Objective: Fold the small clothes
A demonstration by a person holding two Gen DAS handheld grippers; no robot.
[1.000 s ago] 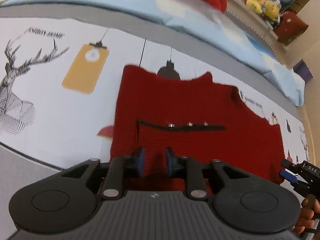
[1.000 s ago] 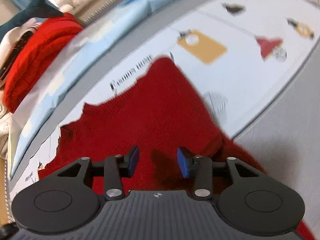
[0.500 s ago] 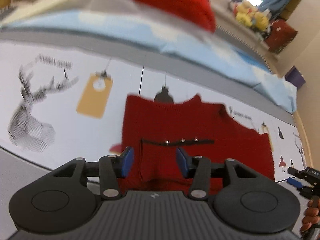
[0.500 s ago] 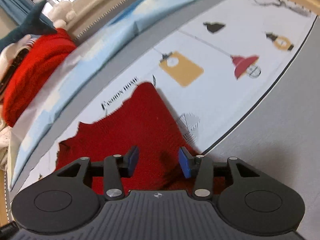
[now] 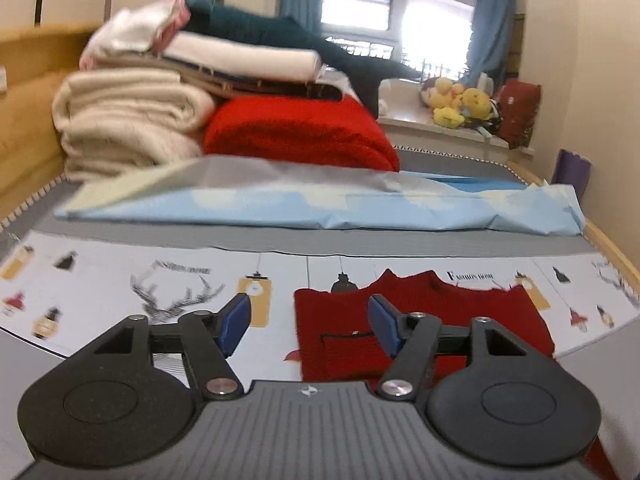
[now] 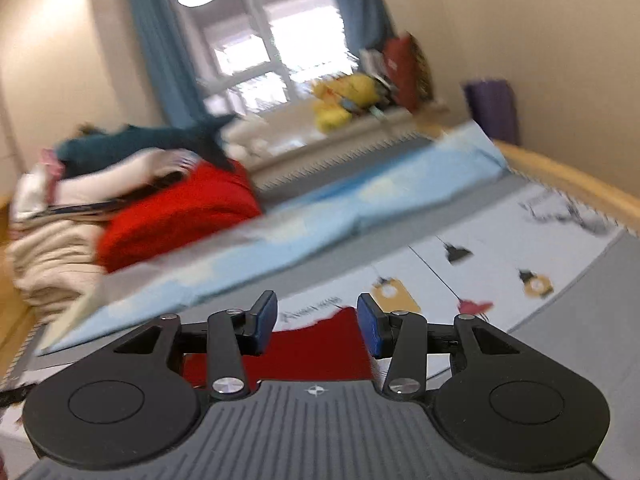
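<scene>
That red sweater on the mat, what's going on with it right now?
A person is folding small clothes with a handheld tool in each hand. The red sweater lies flat on the printed mat, and neither tool holds it. The left tool is above it with nothing between its jaws, which are opening. The right tool is also empty, its jaws opening slightly. A pile of folded laundry sits at the back.

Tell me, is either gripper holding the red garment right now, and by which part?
Nothing is held. The left gripper and right gripper are both opening, empty, above the red garment lying flat on the printed mat.
</scene>
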